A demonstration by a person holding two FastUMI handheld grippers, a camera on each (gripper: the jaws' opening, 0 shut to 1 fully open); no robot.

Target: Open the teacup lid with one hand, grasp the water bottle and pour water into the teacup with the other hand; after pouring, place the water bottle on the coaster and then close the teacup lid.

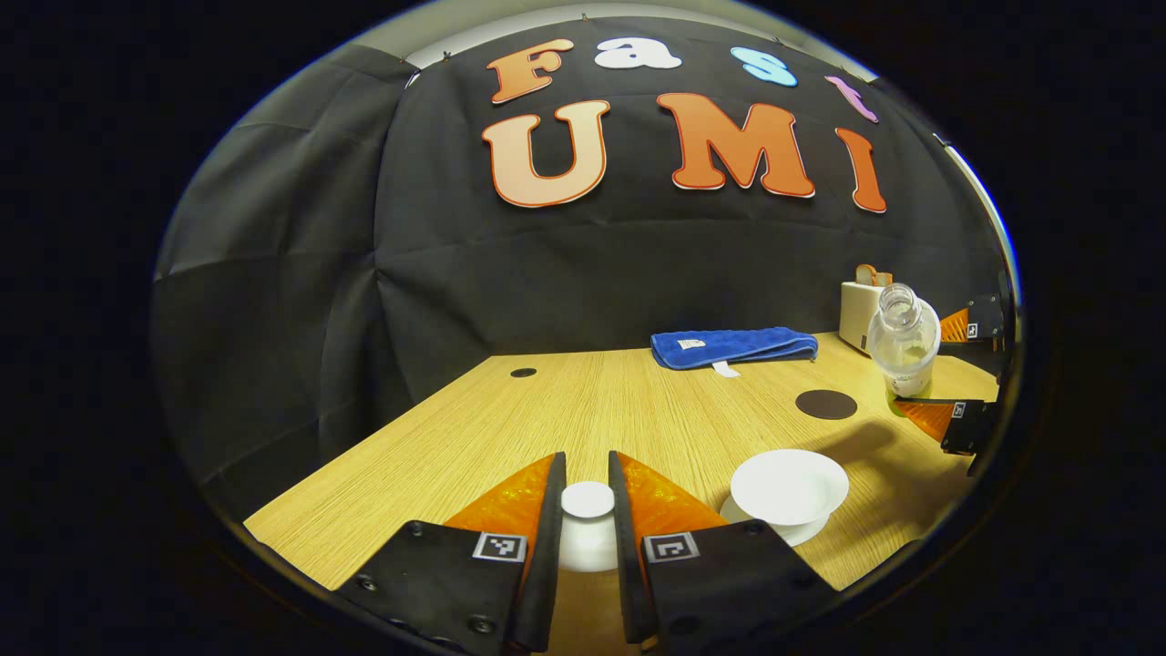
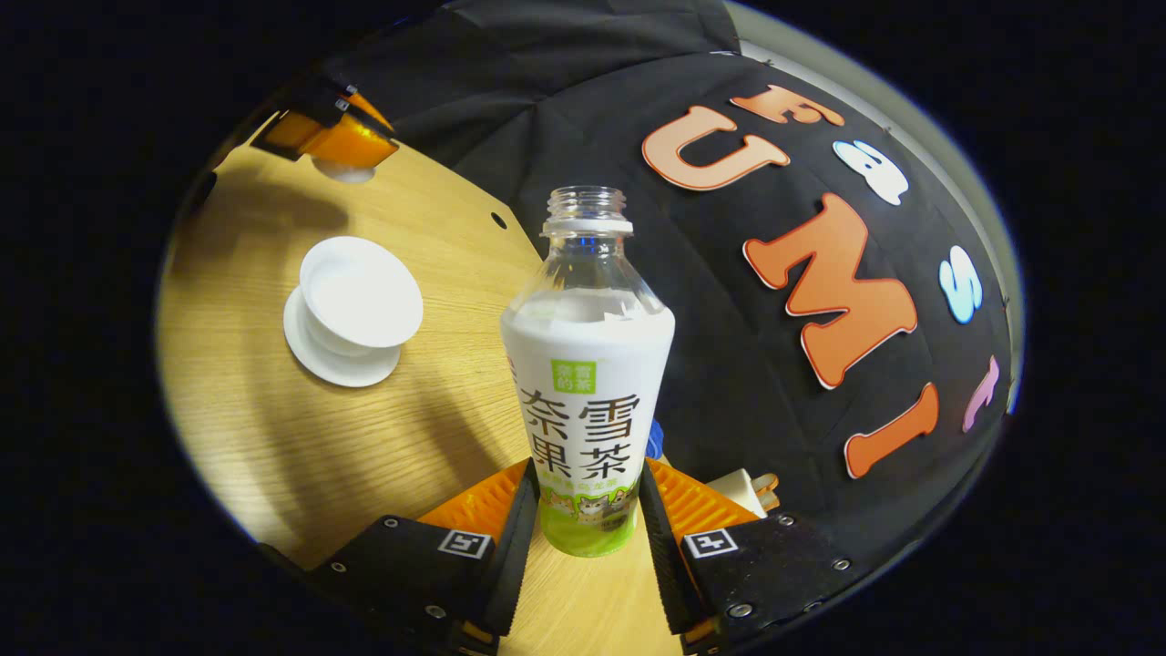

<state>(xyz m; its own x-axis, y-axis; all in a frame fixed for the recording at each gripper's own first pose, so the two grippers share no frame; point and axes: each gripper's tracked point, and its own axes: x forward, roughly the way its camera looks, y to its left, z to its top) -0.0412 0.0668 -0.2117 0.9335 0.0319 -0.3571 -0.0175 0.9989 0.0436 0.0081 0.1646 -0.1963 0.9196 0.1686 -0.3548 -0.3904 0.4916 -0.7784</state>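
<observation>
My left gripper [image 1: 586,465] is shut on the white teacup lid [image 1: 588,538], with the knob between its fingers, held left of the cup. The open white teacup [image 1: 788,486] stands on its saucer [image 1: 802,533]. Farther right, my right gripper [image 1: 938,374] is shut on the uncapped water bottle [image 1: 902,342]. In the right gripper view the bottle [image 2: 588,383] stands between the fingers of the right gripper [image 2: 588,474], leaning toward the teacup [image 2: 360,292] and saucer [image 2: 342,364]. The left gripper [image 2: 332,146] holds the lid [image 2: 344,170] at the upper left. A dark round coaster [image 1: 826,404] lies between cup and bottle.
A folded blue towel [image 1: 733,346] lies at the back of the wooden table [image 1: 547,410]. A white toaster [image 1: 859,314] with bread stands at the back right, behind the bottle. A small dark hole [image 1: 523,372] marks the tabletop at the back left.
</observation>
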